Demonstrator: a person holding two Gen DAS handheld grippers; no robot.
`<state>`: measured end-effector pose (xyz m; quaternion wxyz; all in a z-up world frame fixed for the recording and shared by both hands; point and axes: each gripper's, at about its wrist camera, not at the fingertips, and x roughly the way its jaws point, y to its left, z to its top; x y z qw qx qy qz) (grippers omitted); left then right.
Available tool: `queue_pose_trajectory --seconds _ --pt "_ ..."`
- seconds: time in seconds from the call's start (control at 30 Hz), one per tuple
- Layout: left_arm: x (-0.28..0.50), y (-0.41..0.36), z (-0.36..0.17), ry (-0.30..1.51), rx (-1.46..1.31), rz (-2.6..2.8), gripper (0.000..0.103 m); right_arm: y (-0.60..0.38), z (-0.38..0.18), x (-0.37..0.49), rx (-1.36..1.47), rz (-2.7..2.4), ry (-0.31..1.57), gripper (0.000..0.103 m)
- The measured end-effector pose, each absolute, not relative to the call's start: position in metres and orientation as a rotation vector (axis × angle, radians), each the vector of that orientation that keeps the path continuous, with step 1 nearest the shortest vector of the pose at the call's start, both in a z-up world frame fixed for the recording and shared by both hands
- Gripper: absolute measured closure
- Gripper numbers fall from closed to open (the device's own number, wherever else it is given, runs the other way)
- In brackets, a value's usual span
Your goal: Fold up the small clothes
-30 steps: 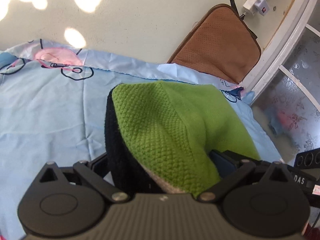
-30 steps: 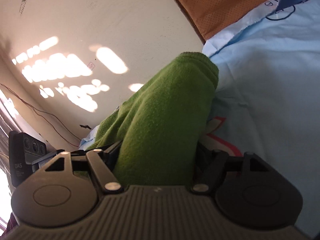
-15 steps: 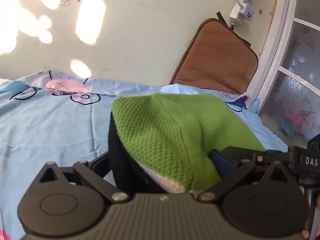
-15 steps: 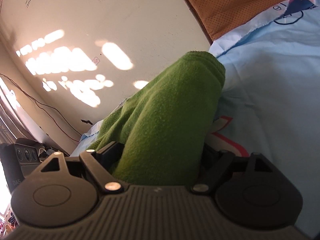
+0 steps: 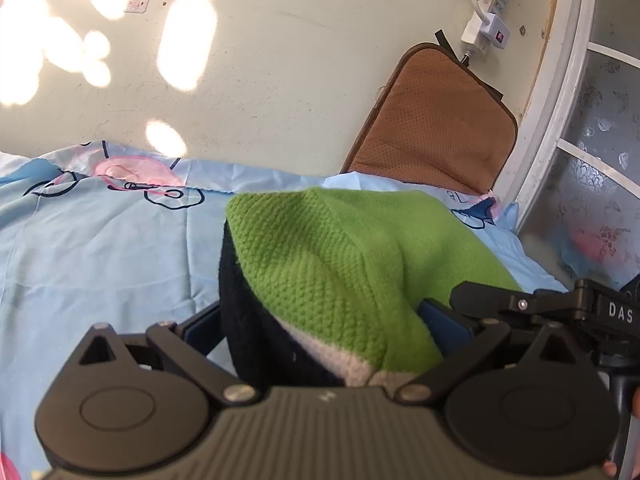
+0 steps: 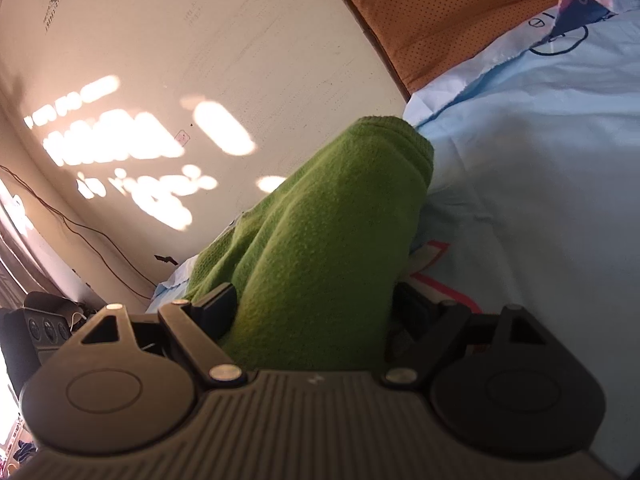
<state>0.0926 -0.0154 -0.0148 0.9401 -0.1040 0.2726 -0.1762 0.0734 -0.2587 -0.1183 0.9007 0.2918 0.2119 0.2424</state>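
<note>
A green knit garment [image 5: 344, 264] with black and white parts lies bunched on the light blue bedsheet [image 5: 100, 264]. My left gripper [image 5: 320, 320] is shut on its near end, and the cloth fills the space between the wide-set blue pads [image 5: 444, 324]. In the right wrist view the same green garment [image 6: 328, 248] runs forward between the jaws of my right gripper [image 6: 312, 308]. Those jaws stand wide and the fingers [image 6: 214, 306] sit beside the cloth without pinching it. The fingertips of both grippers are hidden behind the fabric.
A brown cushion [image 5: 436, 128] leans on the cream wall at the head of the bed. A white power strip and plug [image 5: 486, 28] hang above it. A white window frame [image 5: 560, 120] borders the bed on the right. The right gripper's body [image 5: 592, 308] reaches in beside the left one.
The left wrist view has tilted upward, showing more wall, with the garment still in its jaws. The right gripper's jaws have spread slightly wider around the green cloth.
</note>
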Motion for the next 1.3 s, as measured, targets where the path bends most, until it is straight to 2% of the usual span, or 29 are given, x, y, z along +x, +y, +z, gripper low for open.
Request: queue_pose_trajectory --seconds 0.67,0.77,0.9,1.3 --pt "0.097 -0.008 -0.021 0.578 -0.266 -0.384 0.0 -0.267 -0.119 0.071 0.634 0.442 0.425 0.014" --pt "0.097 -0.007 -0.022 0.58 -0.273 -0.387 0.0 -0.263 -0.118 0.072 0.608 0.439 0.436 0.012" --pt "0.097 -0.007 -0.022 0.579 -0.272 -0.387 0.0 -0.254 -0.117 0.075 0.566 0.448 0.439 0.0" --pt "0.1 -0.002 -0.025 0.602 -0.313 -0.407 0.0 -0.279 -0.116 0.068 0.6 0.535 0.544 0.0"
